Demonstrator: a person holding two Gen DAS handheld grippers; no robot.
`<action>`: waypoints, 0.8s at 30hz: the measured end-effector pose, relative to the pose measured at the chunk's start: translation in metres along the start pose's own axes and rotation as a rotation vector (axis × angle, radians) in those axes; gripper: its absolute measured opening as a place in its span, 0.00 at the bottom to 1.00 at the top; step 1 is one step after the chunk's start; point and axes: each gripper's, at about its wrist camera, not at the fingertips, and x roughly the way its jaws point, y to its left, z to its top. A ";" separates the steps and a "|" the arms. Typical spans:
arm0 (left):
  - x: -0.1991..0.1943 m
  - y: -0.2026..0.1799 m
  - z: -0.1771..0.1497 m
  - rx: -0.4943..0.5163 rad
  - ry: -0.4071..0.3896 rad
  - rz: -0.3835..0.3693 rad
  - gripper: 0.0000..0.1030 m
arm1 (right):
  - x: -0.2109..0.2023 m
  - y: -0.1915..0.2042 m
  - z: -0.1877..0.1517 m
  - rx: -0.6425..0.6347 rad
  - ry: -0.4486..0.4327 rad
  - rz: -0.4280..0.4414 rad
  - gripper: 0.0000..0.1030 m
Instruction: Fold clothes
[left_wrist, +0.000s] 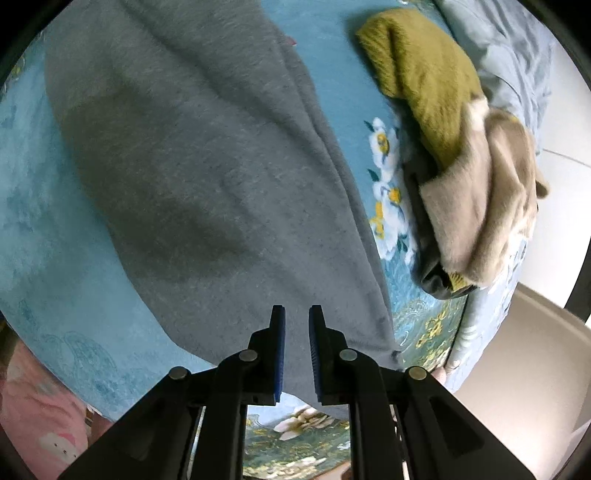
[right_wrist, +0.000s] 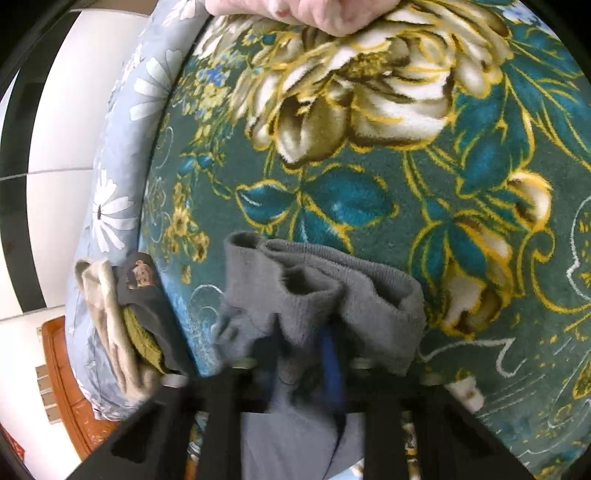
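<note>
A grey sweatshirt (left_wrist: 192, 155) lies spread on the blue floral blanket (left_wrist: 44, 229). My left gripper (left_wrist: 297, 314) hovers over its near edge, jaws slightly apart with nothing between them. In the right wrist view my right gripper (right_wrist: 314, 354) is shut on the bunched ribbed hem of the grey sweatshirt (right_wrist: 321, 284), which drapes over the fingers and hides them; one blue pad (right_wrist: 330, 358) shows through.
A pile of folded clothes, olive green (left_wrist: 417, 74) and beige (left_wrist: 480, 188), lies at the blanket's right edge; it also shows in the right wrist view (right_wrist: 110, 325). A light blue daisy quilt (right_wrist: 122, 155) borders the bed. Pink fabric (left_wrist: 40, 424) lies at lower left.
</note>
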 end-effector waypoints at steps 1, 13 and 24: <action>-0.001 0.000 -0.002 0.006 -0.007 0.000 0.12 | -0.015 0.005 -0.001 -0.033 -0.029 0.046 0.06; 0.020 0.017 -0.027 -0.025 0.021 0.018 0.12 | -0.027 -0.049 0.002 -0.064 0.014 -0.016 0.09; 0.007 0.014 -0.030 -0.008 -0.005 -0.019 0.27 | -0.023 -0.061 -0.005 -0.068 0.070 0.004 0.45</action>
